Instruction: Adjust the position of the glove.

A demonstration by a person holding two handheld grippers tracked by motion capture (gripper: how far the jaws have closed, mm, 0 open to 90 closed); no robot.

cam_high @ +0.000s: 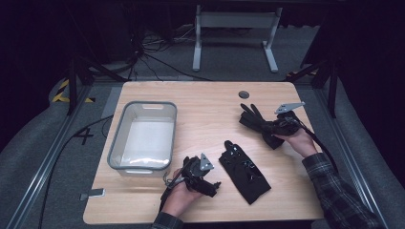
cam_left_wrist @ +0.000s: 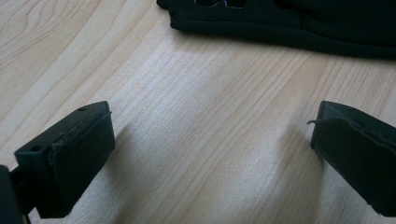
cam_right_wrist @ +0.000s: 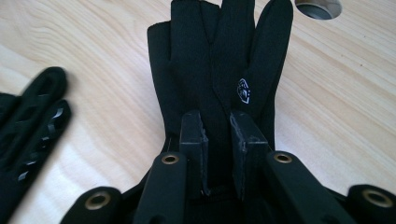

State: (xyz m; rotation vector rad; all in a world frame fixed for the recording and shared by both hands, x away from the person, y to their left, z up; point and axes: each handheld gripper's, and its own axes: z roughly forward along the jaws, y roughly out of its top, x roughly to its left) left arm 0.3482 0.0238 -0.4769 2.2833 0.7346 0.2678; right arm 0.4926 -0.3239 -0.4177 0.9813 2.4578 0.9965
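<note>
Two black gloves lie on the wooden table (cam_high: 205, 109). One glove (cam_high: 244, 172) rests flat at the centre front, its edge (cam_left_wrist: 289, 28) just beyond my left gripper (cam_left_wrist: 210, 126). That left gripper (cam_high: 215, 177) stands wide open low over bare wood, nothing between its pads. The other glove (cam_high: 258, 121) is at the right, its fingers pointing away. My right gripper (cam_right_wrist: 217, 130) is shut on this glove (cam_right_wrist: 215, 56), pinching a fold of fabric near the cuff. In the high view the right gripper (cam_high: 274, 128) sits at that glove's near end.
A grey plastic bin (cam_high: 143, 136) stands on the left half of the table. A round cable hole (cam_high: 243, 94) sits near the far edge. The centre glove (cam_right_wrist: 32, 121) lies left of the held one in the right gripper view. Bare wood runs between bin and gloves.
</note>
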